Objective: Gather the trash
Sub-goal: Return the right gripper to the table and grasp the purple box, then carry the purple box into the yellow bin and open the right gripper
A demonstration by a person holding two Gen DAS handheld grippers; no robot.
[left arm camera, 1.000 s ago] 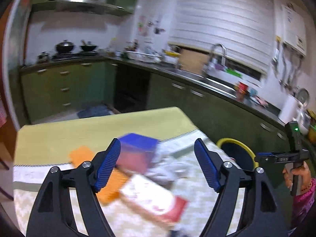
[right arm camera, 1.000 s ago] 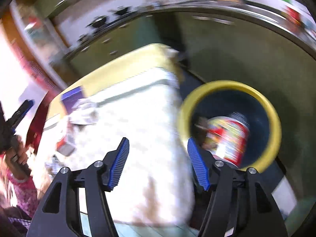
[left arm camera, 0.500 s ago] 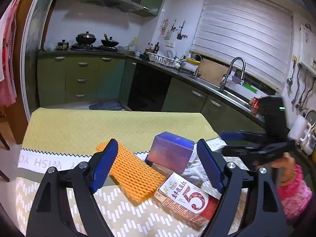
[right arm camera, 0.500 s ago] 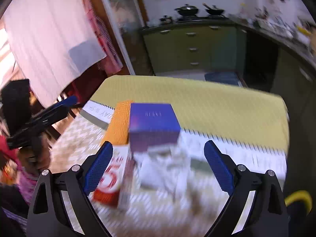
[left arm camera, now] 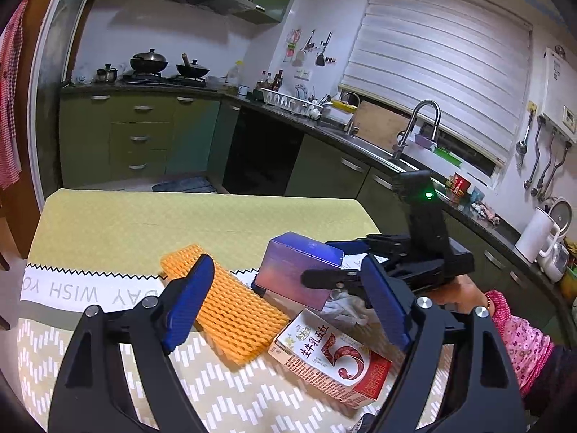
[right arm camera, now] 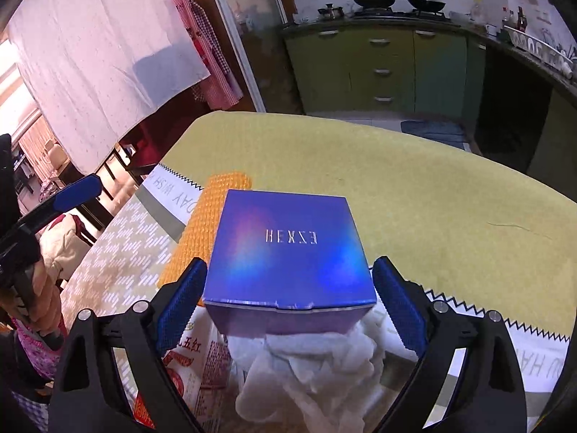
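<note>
Right gripper [right arm camera: 288,299] swung off the bin it faced a second ago and now sits over the table [right arm camera: 432,195], straddling the box [right arm camera: 285,249]. Its jaws are closing from wide; the box is between them, left pad close to or touching the box's side, right pad with a visible gap, so no grip.

Left gripper [left arm camera: 288,303] barely shifted, fingers spread wide, nothing between them, hovering over the near part of the table.

Trash is clustered toward the table's near edge:
- box: blue-purple, upright, resting partly on tissue [right arm camera: 310,368]
- tissue: white, crumpled, under and in front of the box in the right wrist view
- foam net [left arm camera: 223,310]: orange, flat, just left of the box, angled toward the near edge
- carton [left arm camera: 331,357]: red and white, lying flat near the edge, touching the net's end and the tissue

Tablecloth is yellow at the far edge, patterned white near.
</note>
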